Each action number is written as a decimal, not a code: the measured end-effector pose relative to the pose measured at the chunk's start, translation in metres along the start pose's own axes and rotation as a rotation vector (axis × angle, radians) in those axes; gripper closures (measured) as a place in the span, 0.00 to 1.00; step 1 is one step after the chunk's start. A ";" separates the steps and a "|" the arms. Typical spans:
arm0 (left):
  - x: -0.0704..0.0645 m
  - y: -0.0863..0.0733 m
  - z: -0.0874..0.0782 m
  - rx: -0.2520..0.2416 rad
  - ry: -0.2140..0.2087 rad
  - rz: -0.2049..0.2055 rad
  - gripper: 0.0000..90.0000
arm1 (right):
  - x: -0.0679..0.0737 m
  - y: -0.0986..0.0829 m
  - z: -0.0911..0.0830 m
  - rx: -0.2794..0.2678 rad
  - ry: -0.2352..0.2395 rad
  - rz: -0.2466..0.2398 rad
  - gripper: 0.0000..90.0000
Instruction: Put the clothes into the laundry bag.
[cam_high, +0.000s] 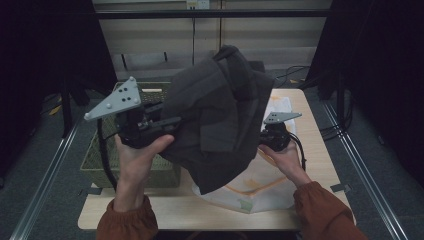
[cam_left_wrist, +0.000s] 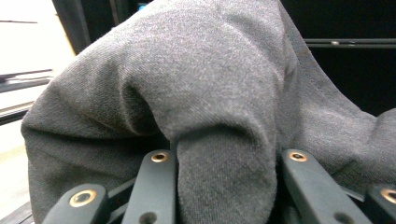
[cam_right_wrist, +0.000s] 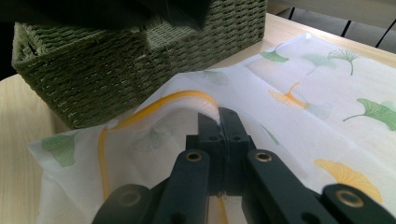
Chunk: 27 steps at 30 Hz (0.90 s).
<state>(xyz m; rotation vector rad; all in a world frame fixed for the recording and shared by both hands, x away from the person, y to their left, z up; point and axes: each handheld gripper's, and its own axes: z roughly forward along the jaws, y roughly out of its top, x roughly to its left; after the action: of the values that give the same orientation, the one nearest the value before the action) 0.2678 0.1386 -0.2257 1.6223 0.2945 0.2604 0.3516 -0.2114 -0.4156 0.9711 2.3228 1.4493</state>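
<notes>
A dark grey garment (cam_high: 215, 115) hangs bunched in the air over the middle of the table. My left gripper (cam_high: 167, 121) holds it at its left side, raised above the basket. In the left gripper view a thick fold of the garment (cam_left_wrist: 210, 93) sits clamped between the two jaws of the left gripper (cam_left_wrist: 224, 186). A white bag (cam_high: 260, 192) printed with green and yellow leaves lies flat under the garment. My right gripper (cam_high: 267, 137) is low at the garment's right edge. The right gripper (cam_right_wrist: 219, 122) is shut on the yellow-trimmed rim of the bag (cam_right_wrist: 299, 88), lifting it slightly.
A green woven basket (cam_high: 100, 160) stands on the left part of the light wooden table (cam_high: 320, 150), close to the bag. The basket (cam_right_wrist: 93, 70) rises just beyond the bag's rim. Dark curtains flank the table on both sides.
</notes>
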 end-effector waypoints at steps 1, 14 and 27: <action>-0.004 -0.001 0.004 0.012 -0.010 0.005 0.77 | 0.000 0.000 0.000 0.000 0.000 -0.001 1.00; -0.018 -0.041 0.044 0.068 -0.120 -0.037 0.76 | -0.003 -0.001 -0.001 -0.006 0.006 0.017 1.00; -0.013 -0.094 0.071 0.181 -0.124 -0.073 0.76 | -0.028 -0.007 -0.001 0.008 0.031 -0.271 1.00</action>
<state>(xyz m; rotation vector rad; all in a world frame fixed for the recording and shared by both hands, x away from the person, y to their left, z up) 0.2773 0.0736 -0.3248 1.7944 0.2874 0.0783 0.3695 -0.2318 -0.4253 0.6095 2.3733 1.3543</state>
